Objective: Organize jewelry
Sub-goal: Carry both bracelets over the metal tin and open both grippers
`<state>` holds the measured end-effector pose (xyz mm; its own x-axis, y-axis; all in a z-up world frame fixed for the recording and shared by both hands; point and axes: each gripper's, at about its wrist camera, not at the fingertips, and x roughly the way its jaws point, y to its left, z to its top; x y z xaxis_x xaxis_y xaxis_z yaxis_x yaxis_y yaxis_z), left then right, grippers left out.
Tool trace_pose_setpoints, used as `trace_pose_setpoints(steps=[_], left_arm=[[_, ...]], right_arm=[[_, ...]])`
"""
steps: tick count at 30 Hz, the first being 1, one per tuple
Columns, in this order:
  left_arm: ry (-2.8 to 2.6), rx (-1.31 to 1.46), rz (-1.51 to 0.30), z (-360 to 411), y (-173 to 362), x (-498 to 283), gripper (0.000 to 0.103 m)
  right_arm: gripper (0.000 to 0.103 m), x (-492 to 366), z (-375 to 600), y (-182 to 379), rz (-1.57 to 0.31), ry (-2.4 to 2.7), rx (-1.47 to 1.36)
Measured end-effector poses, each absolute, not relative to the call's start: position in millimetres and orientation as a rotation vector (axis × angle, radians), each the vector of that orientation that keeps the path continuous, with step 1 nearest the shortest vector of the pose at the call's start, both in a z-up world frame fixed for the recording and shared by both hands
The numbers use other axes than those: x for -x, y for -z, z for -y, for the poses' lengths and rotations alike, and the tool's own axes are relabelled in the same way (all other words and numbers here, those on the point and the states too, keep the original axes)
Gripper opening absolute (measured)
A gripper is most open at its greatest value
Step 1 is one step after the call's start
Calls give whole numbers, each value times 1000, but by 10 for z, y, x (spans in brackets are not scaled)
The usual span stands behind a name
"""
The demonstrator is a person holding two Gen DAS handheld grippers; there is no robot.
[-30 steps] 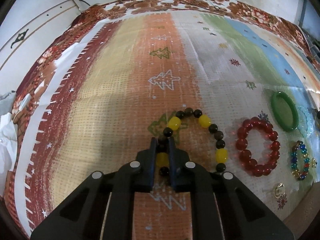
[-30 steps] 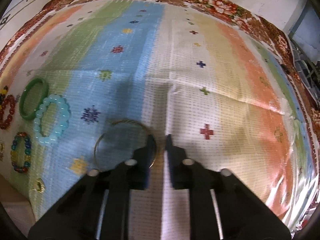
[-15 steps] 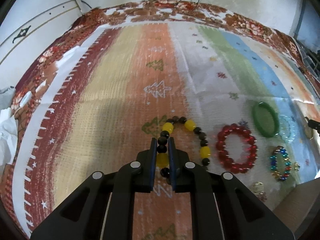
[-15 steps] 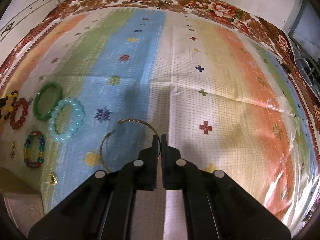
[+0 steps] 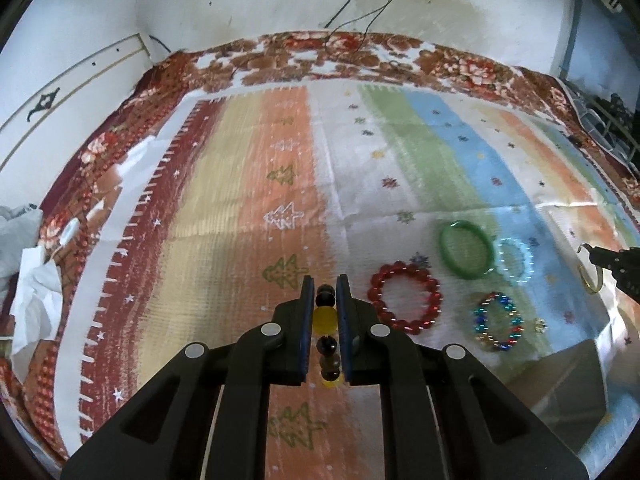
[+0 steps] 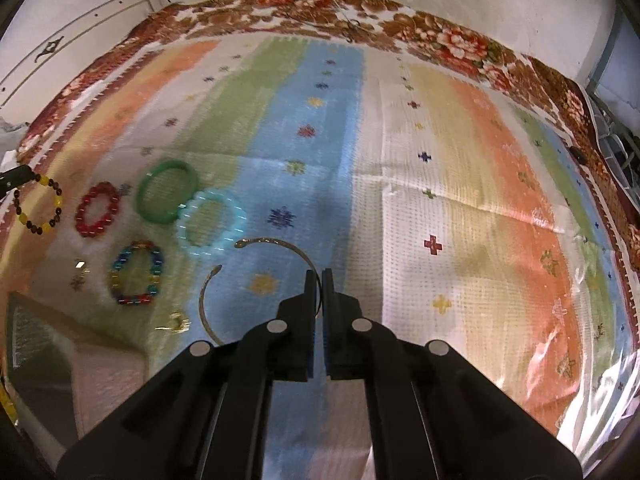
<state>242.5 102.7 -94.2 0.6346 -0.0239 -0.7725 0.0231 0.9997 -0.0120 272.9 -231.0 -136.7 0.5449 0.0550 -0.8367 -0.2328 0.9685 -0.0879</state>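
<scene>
Covering the whole work surface, one striped cloth (image 6: 460, 184) carries all the jewelry, and one grey box (image 6: 36, 344) sits at its near left corner. The coming move depends on that box: judged from the layout, it lies left of and behind both claws, nearer the left one.

The left claw (image 5: 325, 300) is closed on the black-and-yellow bead bracelet (image 5: 325, 316); the loop hangs below the fingers, clear of the cloth. The right claw (image 6: 319, 292) is nearly closed, pinching the thin gold bangle (image 6: 276, 243), whose open gap points left toward the other pieces.

Count, largest to smallest:
- Bangles: two, one gold, one green bangle (image 6: 167, 191).
- Bead bracelets: four, namely black-and-yellow, red bracelet (image 6: 98, 210), pale blue bracelet (image 6: 212, 221) touching the green bangle, and multicolour bracelet (image 6: 138, 273).
- Small gold pieces (image 6: 178, 322): at least two near the box; too blurred to identify.
</scene>
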Motion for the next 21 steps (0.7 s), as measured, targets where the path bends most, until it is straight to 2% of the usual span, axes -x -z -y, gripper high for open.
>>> trace_pose_setpoints(steps=[12, 21], left_arm=[[80, -26, -807, -770, 456, -2040, 10], [131, -5, -757, -497, 153, -1740, 10]], right_arm=[[4, -2229, 2025, 791, -899, -261, 193], [4, -1886, 1771, 602, -879, -340, 203]])
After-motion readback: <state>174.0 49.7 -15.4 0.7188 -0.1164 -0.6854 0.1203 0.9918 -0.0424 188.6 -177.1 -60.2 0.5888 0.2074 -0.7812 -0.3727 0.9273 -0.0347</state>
